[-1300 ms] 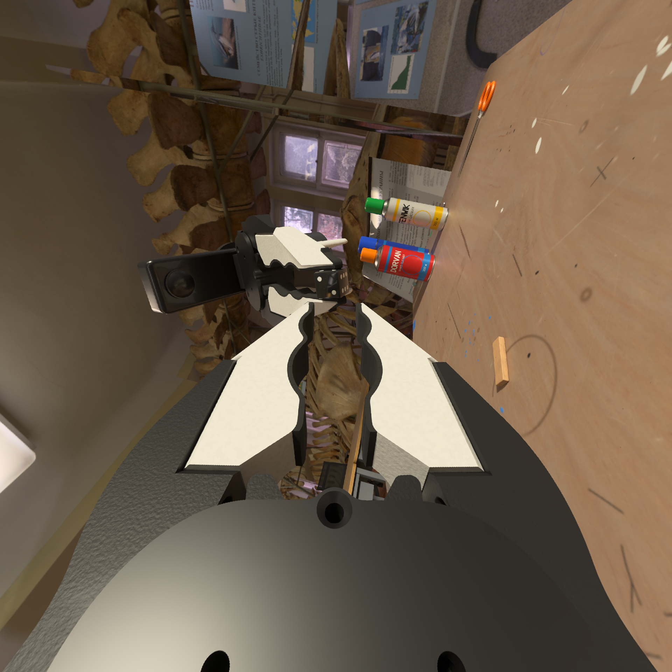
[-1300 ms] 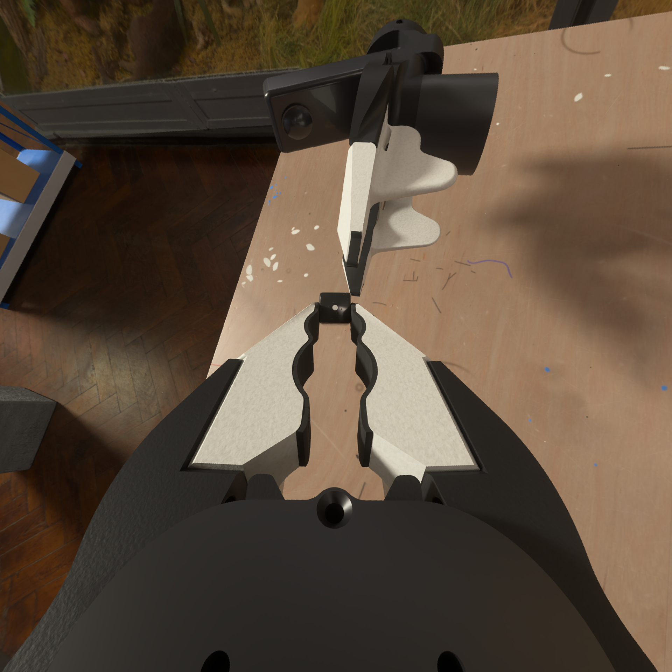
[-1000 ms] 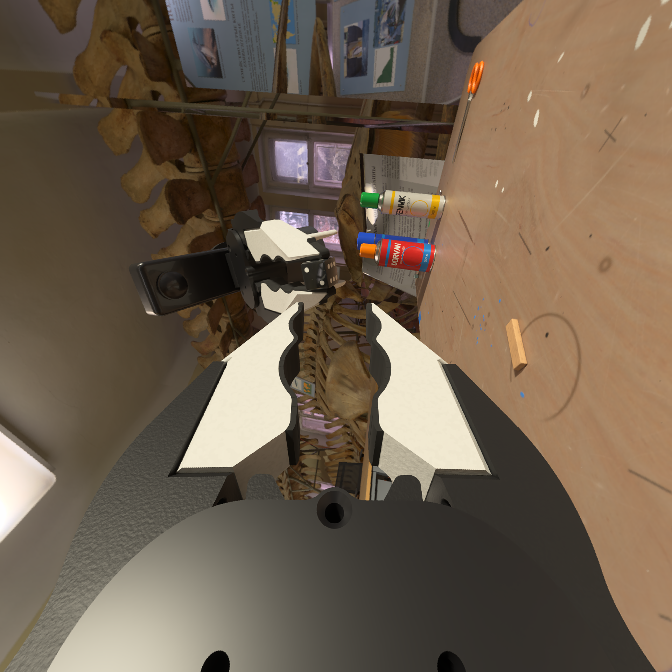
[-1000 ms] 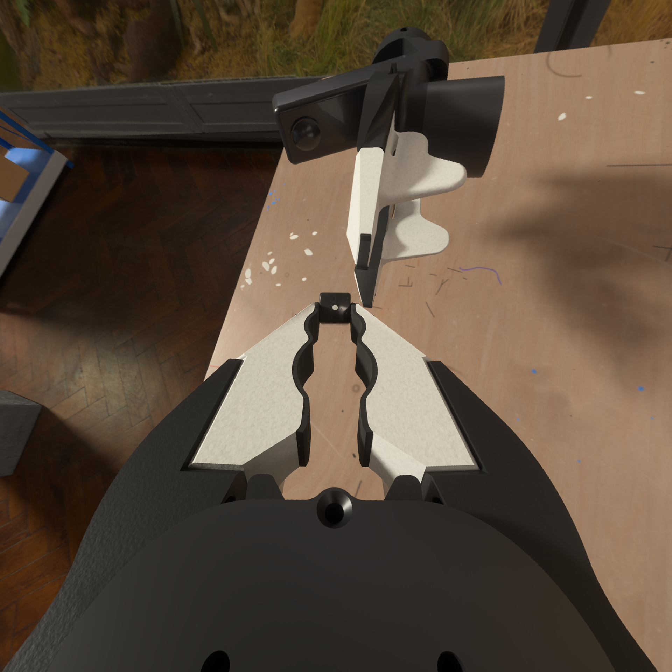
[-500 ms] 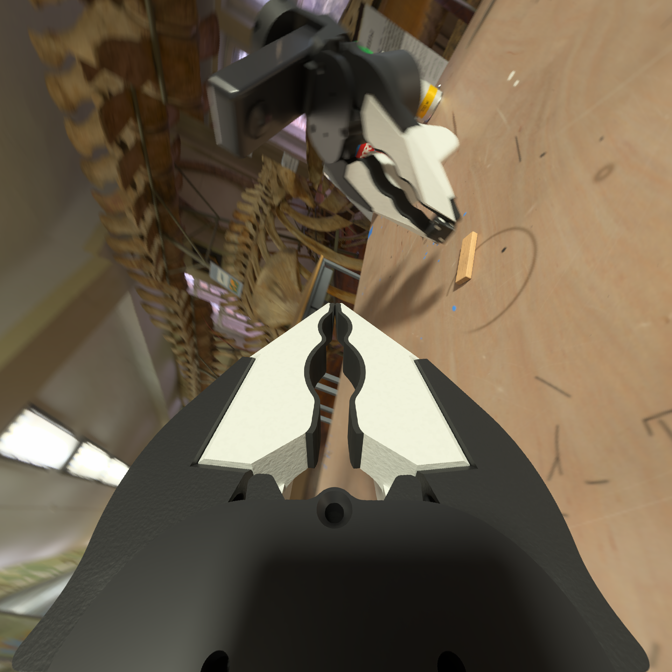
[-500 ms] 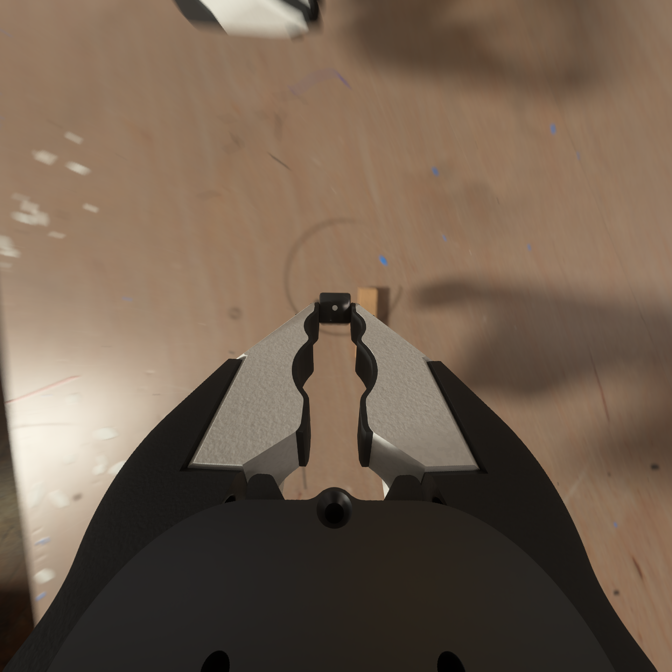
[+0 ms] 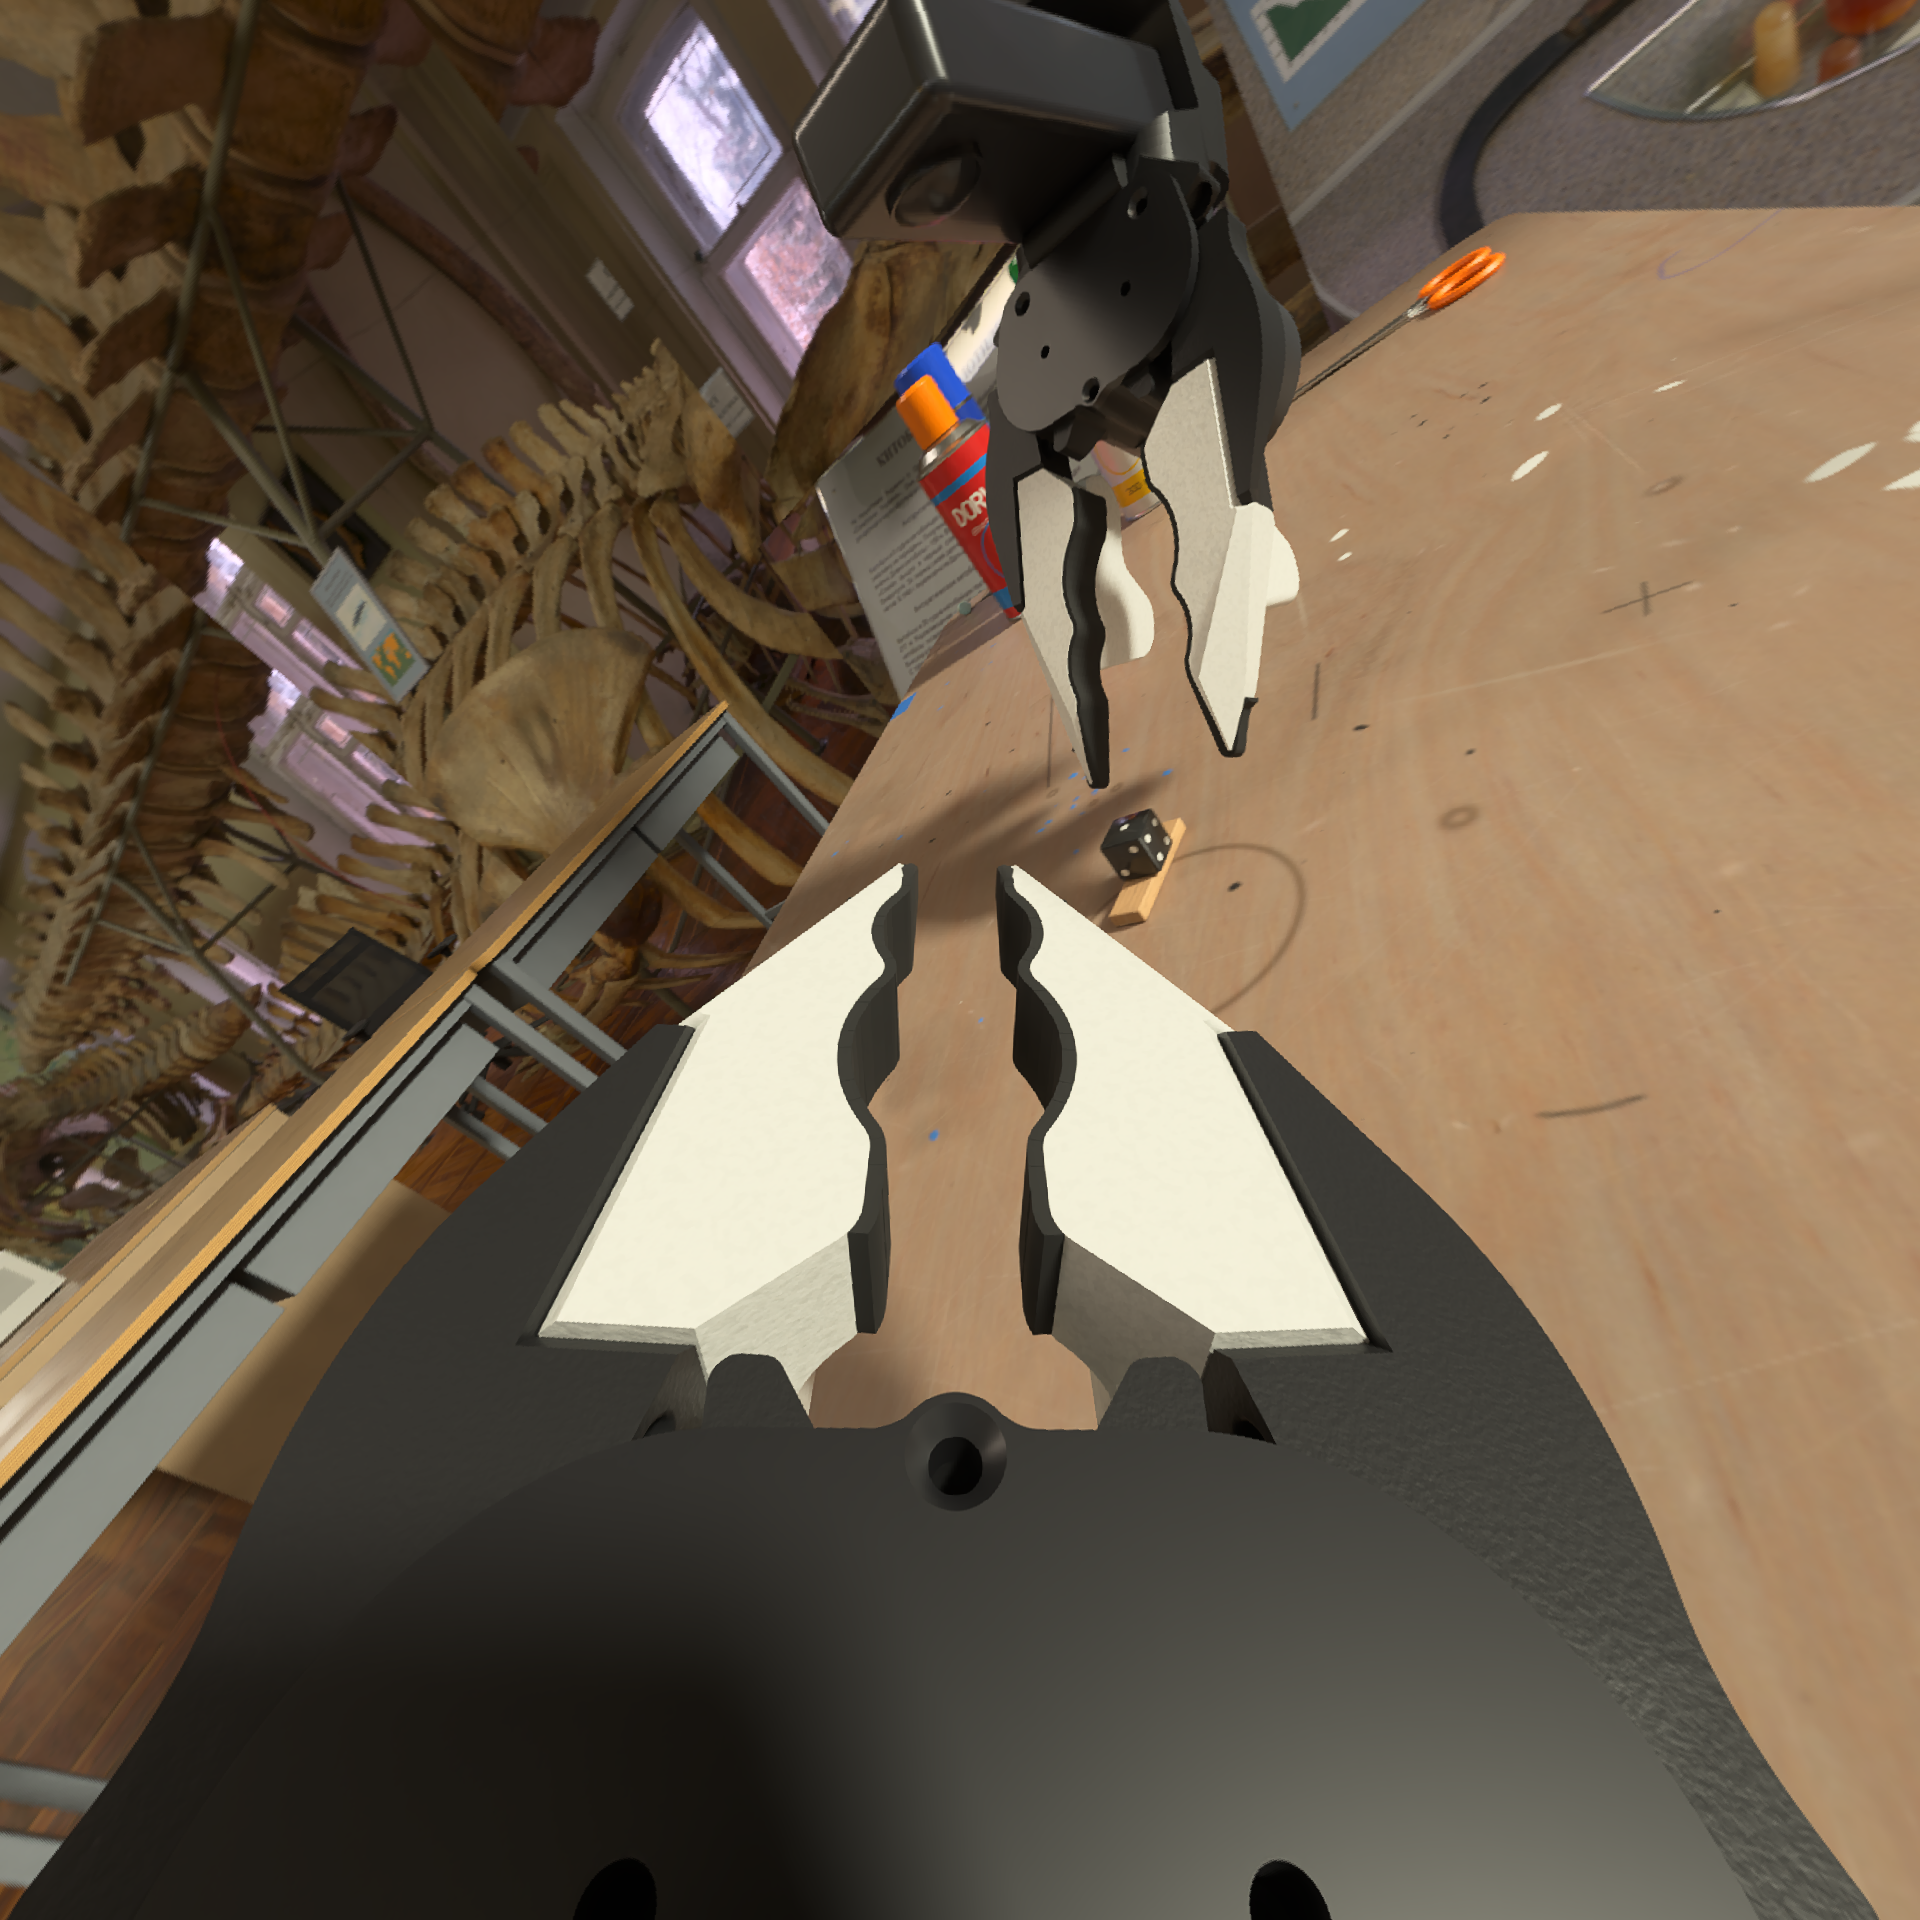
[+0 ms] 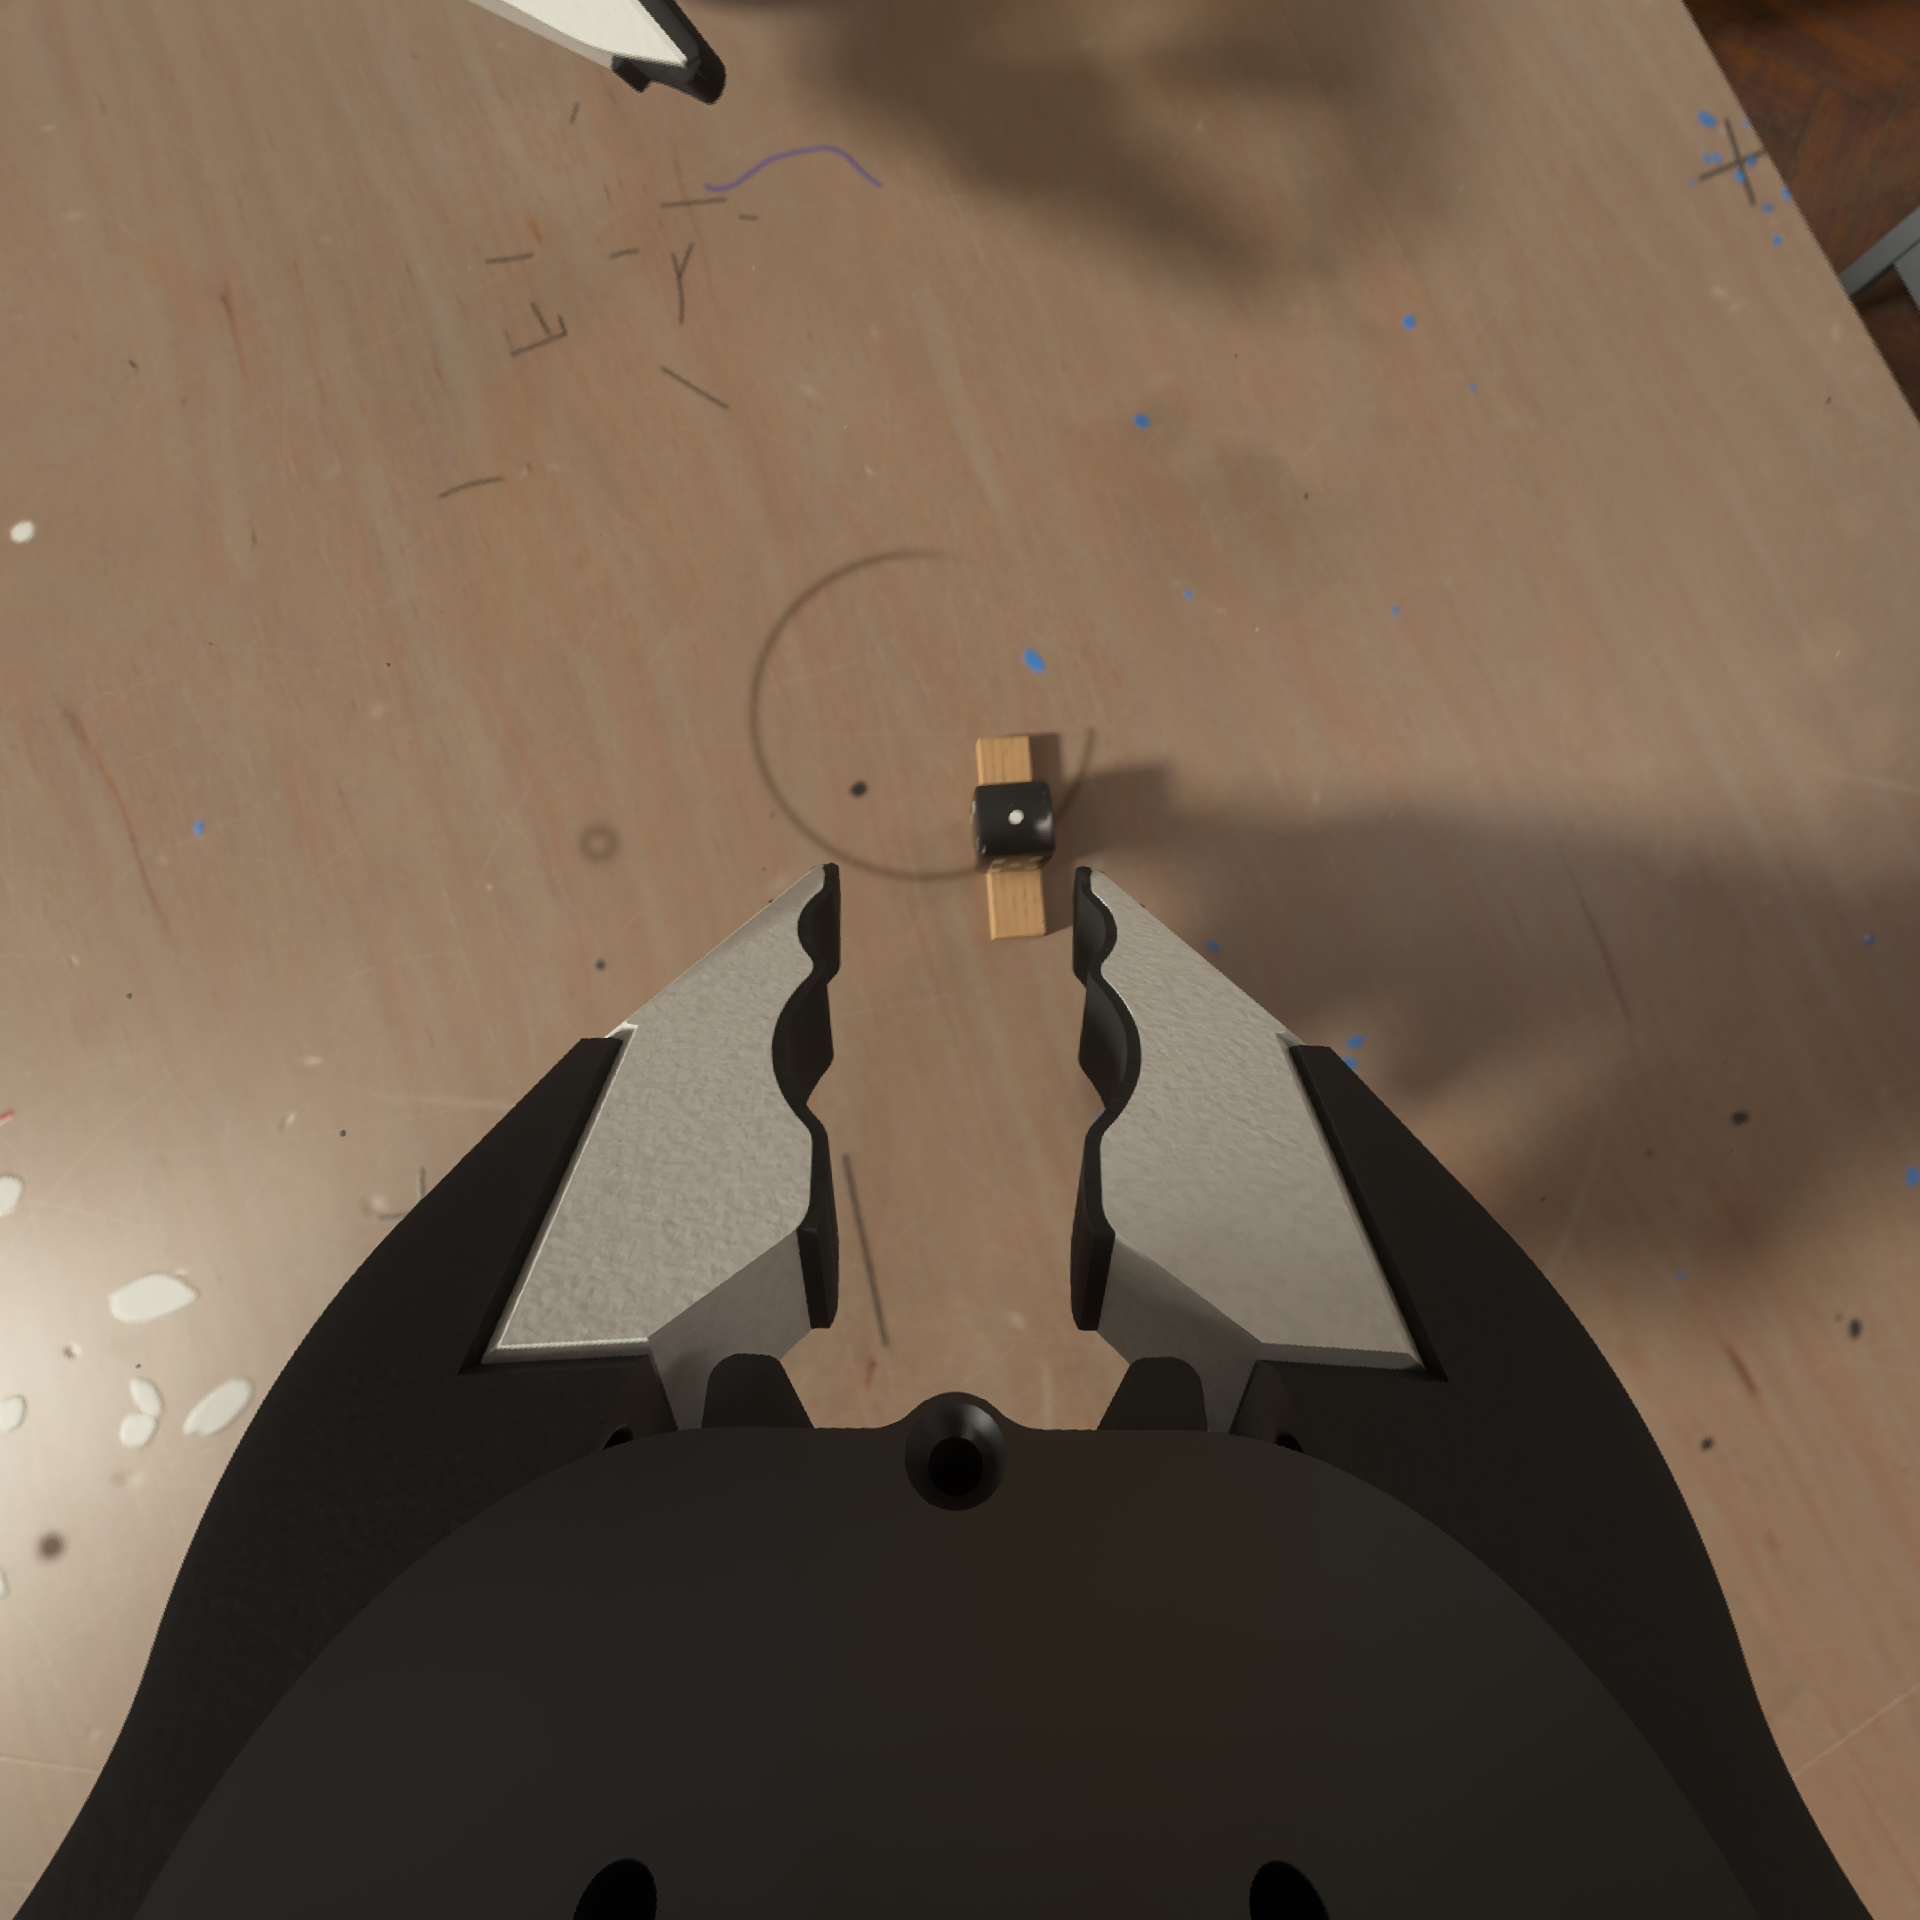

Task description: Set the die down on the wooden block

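Note:
The black die (image 8: 1011, 821) rests on the small wooden block (image 8: 1014, 906), across its middle, on the plywood table (image 8: 1403, 644). My right gripper (image 8: 956, 878) is open and empty, just above and behind the die. In the left wrist view the die (image 7: 1136, 842) sits on the block (image 7: 1140, 896) with the right gripper (image 7: 1164, 758) hanging open over it, fingers apart from the die. My left gripper (image 7: 953, 878) is slightly open and empty, short of the block near the table's edge. One of its fingertips (image 8: 665, 47) shows at the top of the right wrist view.
Spray cans (image 7: 951, 473) and a printed sheet (image 7: 904, 551) stand at the far table edge behind the right gripper. Orange-handled scissors (image 7: 1460, 275) lie farther back. A pencilled circle (image 8: 800, 727) surrounds the block. The table drops off to the left (image 7: 821, 831).
My right gripper carried the die over the block, opened and let it go; the die now sits on the block. My left gripper shut, then opened a little, and swung to face the block.

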